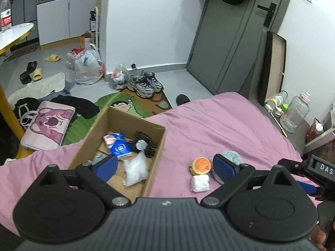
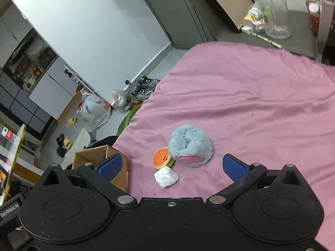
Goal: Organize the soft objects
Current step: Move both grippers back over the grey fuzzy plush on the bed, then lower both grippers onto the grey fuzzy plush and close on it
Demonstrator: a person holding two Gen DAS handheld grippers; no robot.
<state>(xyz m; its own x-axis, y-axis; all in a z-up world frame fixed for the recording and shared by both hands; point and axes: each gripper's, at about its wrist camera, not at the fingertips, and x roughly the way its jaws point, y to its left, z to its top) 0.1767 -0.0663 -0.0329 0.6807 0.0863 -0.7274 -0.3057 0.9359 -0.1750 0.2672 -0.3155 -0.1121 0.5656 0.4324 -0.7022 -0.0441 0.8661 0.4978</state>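
A cardboard box [image 1: 156,146] sits on the pink bed [image 1: 230,129]. It holds a blue tissue pack [image 1: 117,144], a black and grey soft item [image 1: 144,145] and a clear white bag [image 1: 135,170]. Right of the box lie a burger plush [image 1: 200,165], a white soft packet [image 1: 200,183] and a blue-grey fluffy plush [image 1: 232,156]. My left gripper [image 1: 165,168] is open and empty above the box's near right corner. My right gripper [image 2: 172,166] is open and empty, just short of the burger plush [image 2: 162,158], white packet [image 2: 166,176] and fluffy plush [image 2: 189,145]. The box corner [image 2: 119,163] shows at left.
The floor beyond the bed holds sneakers [image 1: 144,83], plastic bags [image 1: 88,69], slippers [image 1: 37,74], clothes and a pink cushion [image 1: 49,125]. A grey door [image 1: 228,41] stands behind. A bedside shelf with a clear bottle [image 1: 295,113] is at right.
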